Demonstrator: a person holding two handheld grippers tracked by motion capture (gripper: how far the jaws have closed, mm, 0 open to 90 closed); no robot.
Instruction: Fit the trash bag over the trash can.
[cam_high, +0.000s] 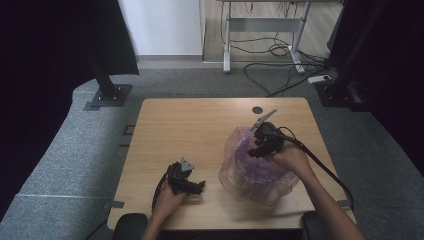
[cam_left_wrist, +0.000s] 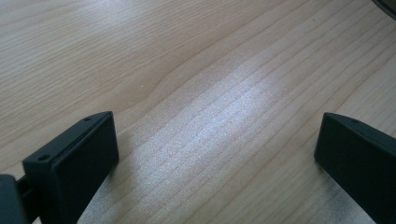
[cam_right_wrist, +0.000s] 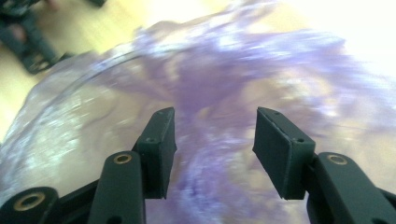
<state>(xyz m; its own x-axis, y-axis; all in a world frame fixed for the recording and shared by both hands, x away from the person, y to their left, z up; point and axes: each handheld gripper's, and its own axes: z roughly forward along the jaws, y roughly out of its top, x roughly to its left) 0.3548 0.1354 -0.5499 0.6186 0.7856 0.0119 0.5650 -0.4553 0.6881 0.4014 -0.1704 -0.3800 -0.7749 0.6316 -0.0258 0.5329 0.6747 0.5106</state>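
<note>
Forearms come in from the desk's near edge, one hand on each tool. Biggest thing is the light wood-grain rectangular desk (cam_high: 200, 125), w/ a small dark round grommet hole (cam_high: 257, 109) near its far edge.

Next in size: the crumpled translucent purple plastic bag (cam_high: 245, 170), sitting towards the desk's near right corner, its mouth up and loosely open. Something round seems to hold it in shape inside, but it's too blurred to say what. In the right gripper view the bag (cam_right_wrist: 224, 74) spreads across the whole background, smeared by motion.

Right gripper (cam_high: 257, 148) hangs at the bag's upper rim, pointing down into it. Its jaws stand partly spread w/ only purple film showing between them (cam_right_wrist: 215, 149); no clear pinch on the plastic, so approx. hovering at the opening.

Left gripper (cam_high: 197, 187) rests low towards the desk's near edge, left of the bag and apart from it. Jaws spread wide, nothing but bare wood between them (cam_left_wrist: 217, 154).

Step in hand, by my read: right tool is lining up on the bag's rim or reaching into its mouth. Next move prob. needs the jaws closed on one layer of film, not a bunch, w/ the left tool brought over to steady the other side. Thin film will slip and bunch easily.
</note>
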